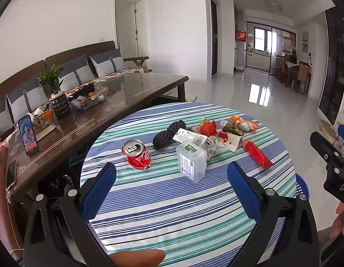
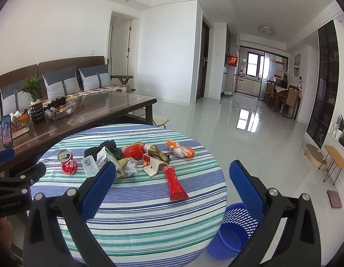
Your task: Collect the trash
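Trash lies on a round table with a striped cloth: a crushed red can, a clear plastic box, a white carton, a black mesh piece, a red wrapper and several crumpled wrappers. My left gripper is open and empty, just short of the can and box. My right gripper is open and empty above the table, near the red wrapper. A blue mesh bin stands on the floor at the table's right.
A long glass-topped coffee table with a plant, a bowl and a phone stands to the left, with a sofa behind it. Glossy floor stretches to the right and far back. Small stools stand by the right wall.
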`<state>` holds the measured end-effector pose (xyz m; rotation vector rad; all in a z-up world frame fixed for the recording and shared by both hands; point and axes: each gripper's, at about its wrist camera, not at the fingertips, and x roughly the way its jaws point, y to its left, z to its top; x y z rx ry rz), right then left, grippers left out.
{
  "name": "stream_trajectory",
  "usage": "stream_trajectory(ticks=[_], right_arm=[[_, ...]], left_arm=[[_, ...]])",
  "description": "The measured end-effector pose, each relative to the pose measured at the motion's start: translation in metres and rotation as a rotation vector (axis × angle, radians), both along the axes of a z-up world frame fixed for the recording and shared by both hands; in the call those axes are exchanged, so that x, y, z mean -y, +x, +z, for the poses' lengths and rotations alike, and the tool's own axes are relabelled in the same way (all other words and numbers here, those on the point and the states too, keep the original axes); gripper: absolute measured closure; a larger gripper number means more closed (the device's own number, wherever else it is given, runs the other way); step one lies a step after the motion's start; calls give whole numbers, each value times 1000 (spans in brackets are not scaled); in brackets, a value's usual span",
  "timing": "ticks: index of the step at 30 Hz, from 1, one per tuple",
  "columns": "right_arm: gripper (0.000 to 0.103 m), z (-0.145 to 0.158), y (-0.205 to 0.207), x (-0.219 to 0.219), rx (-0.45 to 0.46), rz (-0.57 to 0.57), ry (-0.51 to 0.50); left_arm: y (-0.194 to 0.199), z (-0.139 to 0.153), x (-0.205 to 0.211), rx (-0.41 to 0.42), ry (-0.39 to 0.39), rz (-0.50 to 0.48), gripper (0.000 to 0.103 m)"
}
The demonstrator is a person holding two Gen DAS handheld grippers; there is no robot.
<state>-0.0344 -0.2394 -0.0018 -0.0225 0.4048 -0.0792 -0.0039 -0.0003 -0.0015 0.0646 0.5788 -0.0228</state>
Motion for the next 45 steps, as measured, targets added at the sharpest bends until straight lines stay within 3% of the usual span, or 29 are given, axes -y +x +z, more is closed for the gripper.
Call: stream_trajectory(ticks=[45], right_arm=[[5,-3,2,2,4,-5,-4]], left_arm=[[4,-3,-2,-15,2,5,4]])
